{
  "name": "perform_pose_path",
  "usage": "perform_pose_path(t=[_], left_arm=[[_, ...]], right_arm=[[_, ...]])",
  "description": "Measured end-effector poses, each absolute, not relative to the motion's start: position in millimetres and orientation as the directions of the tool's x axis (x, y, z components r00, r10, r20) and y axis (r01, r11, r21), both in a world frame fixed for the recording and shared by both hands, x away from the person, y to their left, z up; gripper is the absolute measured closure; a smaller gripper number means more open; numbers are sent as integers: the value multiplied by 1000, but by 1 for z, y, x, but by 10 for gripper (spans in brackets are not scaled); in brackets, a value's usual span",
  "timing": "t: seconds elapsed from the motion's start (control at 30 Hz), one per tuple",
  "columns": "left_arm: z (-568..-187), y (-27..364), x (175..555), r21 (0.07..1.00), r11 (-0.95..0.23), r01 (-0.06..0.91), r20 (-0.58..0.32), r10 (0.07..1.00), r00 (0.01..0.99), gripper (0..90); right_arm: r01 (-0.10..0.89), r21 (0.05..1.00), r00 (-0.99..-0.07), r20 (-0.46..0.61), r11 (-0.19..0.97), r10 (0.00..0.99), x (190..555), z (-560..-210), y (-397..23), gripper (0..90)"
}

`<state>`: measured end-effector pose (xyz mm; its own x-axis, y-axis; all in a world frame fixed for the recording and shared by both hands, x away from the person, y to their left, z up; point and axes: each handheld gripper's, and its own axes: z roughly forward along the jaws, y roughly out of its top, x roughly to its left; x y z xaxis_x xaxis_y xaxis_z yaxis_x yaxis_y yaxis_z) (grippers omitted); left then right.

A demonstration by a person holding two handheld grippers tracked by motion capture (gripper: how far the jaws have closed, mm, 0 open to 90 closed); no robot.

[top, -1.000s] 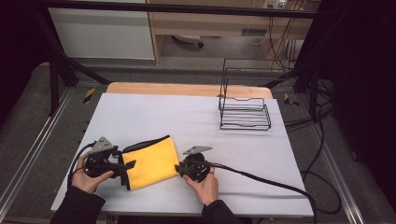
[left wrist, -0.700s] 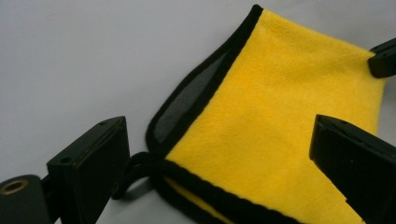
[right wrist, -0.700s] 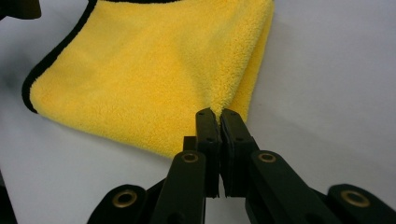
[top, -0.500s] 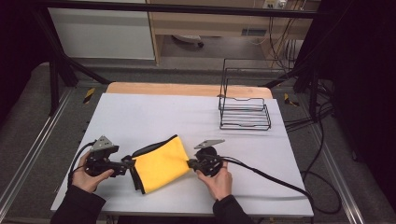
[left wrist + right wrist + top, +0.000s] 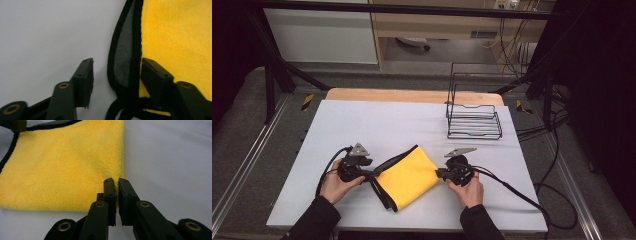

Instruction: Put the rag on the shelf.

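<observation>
A folded yellow cloth (image 5: 408, 177) with black trim lies on the white table (image 5: 377, 120), near the front. My right gripper (image 5: 438, 173) is shut on its right folded edge; in the right gripper view the jaws (image 5: 117, 181) pinch the yellow cloth (image 5: 62, 165). My left gripper (image 5: 369, 174) is at the cloth's left corner. Its jaws (image 5: 117, 62) have just been closing and still stand apart. The black-trimmed edge with its grey underside (image 5: 123, 57) lies between them. One pad rests on the yellow cloth (image 5: 175, 37), and the other is off it, over the table.
A black wire rack (image 5: 474, 117) stands at the back right of the table. A cable (image 5: 512, 192) trails from the right gripper off the table's right side. A wooden edge (image 5: 412, 95) runs along the back.
The right gripper has moved right with the cloth's edge in it, and the cloth has turned and slid along. The left gripper has moved right to the cloth's corner, its jaws narrower.
</observation>
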<state>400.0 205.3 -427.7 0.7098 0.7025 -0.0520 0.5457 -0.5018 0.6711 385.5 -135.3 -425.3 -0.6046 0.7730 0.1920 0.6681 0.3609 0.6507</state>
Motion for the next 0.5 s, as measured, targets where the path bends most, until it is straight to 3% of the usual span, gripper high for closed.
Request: perform_pose_path(t=[0.2,0.5], left_arm=[[-433,204,399,647,-483,589,-140,685,715,601],[-434,199,382,646,-481,592,-156,677,720,673]], right_arm=[[657,669,-594,176,347,785,399,-428,-137,871],[605,709,-611,121,363,782,432,-429,-129,872]])
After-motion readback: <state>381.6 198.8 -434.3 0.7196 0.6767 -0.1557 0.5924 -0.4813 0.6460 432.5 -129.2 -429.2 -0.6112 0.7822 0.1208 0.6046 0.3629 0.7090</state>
